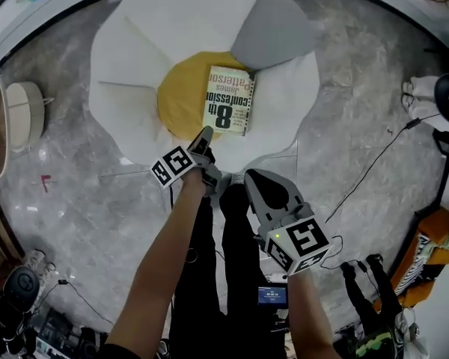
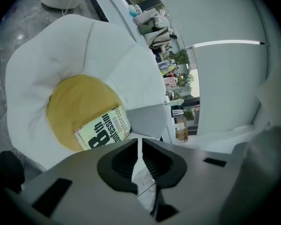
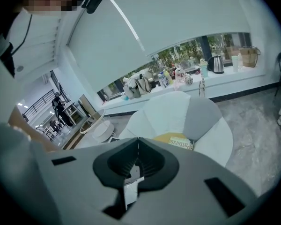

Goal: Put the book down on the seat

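A pale book (image 1: 228, 99) with large black title print lies flat on the yellow round seat (image 1: 181, 96) of a flower-shaped chair, its right edge reaching the white petals (image 1: 280, 96). My left gripper (image 1: 205, 134) hovers just short of the chair's front edge, jaws closed and empty. The right gripper (image 1: 248, 176) is held lower, closer to my legs, also shut and empty. From the left gripper (image 2: 140, 143) view the book (image 2: 103, 130) lies on the seat (image 2: 79, 107) just beyond the jaws. The right gripper (image 3: 138, 140) view has the book (image 3: 180, 142) farther off.
One grey petal (image 1: 273, 28) stands behind the book. A round white stool and lampshade (image 1: 22, 114) stand at the left on the marble floor (image 1: 75, 200). Cables (image 1: 374, 163) and an orange bag (image 1: 426, 253) lie at the right. A windowsill holds a kettle (image 3: 218, 64).
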Motion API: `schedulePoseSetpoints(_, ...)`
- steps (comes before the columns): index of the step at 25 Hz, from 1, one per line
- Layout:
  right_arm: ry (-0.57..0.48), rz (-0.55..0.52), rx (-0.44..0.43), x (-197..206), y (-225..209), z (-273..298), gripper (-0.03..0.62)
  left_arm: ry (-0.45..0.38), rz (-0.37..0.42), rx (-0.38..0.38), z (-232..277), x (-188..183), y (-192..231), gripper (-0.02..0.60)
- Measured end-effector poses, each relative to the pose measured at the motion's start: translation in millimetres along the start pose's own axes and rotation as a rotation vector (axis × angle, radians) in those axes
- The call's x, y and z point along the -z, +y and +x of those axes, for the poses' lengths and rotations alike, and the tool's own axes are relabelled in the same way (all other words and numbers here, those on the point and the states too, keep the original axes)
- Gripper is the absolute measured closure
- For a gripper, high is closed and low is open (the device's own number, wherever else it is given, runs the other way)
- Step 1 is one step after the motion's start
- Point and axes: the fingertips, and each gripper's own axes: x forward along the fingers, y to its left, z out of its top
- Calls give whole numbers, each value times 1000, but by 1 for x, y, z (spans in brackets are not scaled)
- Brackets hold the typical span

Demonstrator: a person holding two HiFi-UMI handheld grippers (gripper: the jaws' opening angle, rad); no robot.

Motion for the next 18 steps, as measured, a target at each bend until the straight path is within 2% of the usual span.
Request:
schedulePoseSetpoints(7,-12,3,13,-26,32,-28,579,30,19,26,-40,-1,-46,568)
schedulePoseSetpoints(12,2,-24,17,-39,53,-50,579,77,78,57,-80,7,-98,568)
schedulePoseSetpoints(18,-42,54,7,-68,72,-83,579,143,291,122,-130,23,-163,568)
